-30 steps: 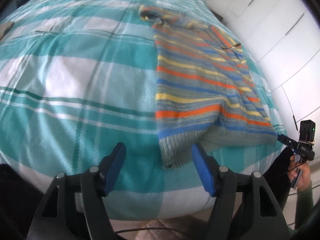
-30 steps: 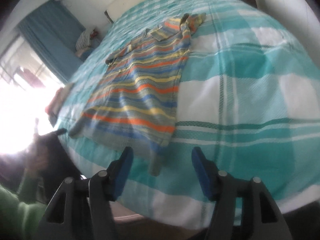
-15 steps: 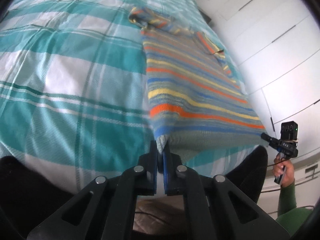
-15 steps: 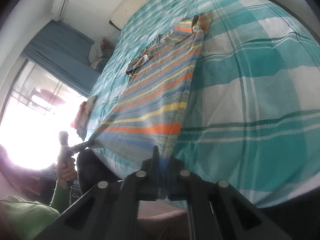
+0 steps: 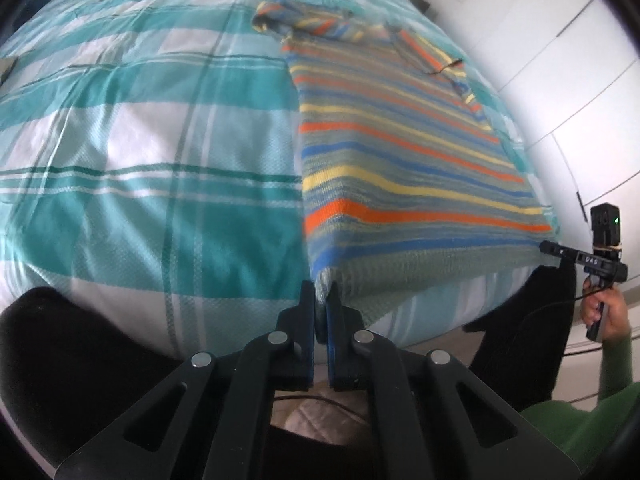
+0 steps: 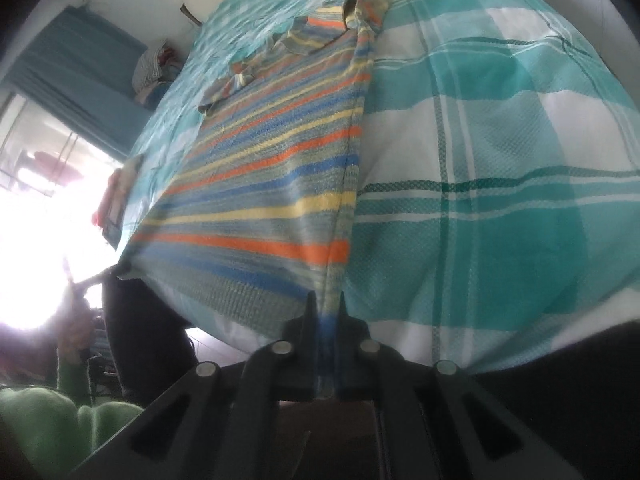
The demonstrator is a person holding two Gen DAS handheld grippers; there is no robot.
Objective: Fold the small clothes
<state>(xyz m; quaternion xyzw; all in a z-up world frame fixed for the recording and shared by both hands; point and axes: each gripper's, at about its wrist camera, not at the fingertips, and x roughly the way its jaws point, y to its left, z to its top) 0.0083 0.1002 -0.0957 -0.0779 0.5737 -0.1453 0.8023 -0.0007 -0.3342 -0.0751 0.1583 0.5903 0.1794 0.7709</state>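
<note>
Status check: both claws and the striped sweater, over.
Left claw shut on sweater's hem corner. Right claw shut on the other hem corner. Hem lifted off the checked bedspread, collar end lying flat. Nothing in the way.

A home bedroom: bed under a teal plaid bedspread (image 5: 160,152), white wardrobe doors (image 5: 560,60), curtained window (image 6: 76,76).

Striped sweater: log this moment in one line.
left gripper: shut on striped sweater hem corner | right gripper: shut on other corner | bed: beneath
</note>
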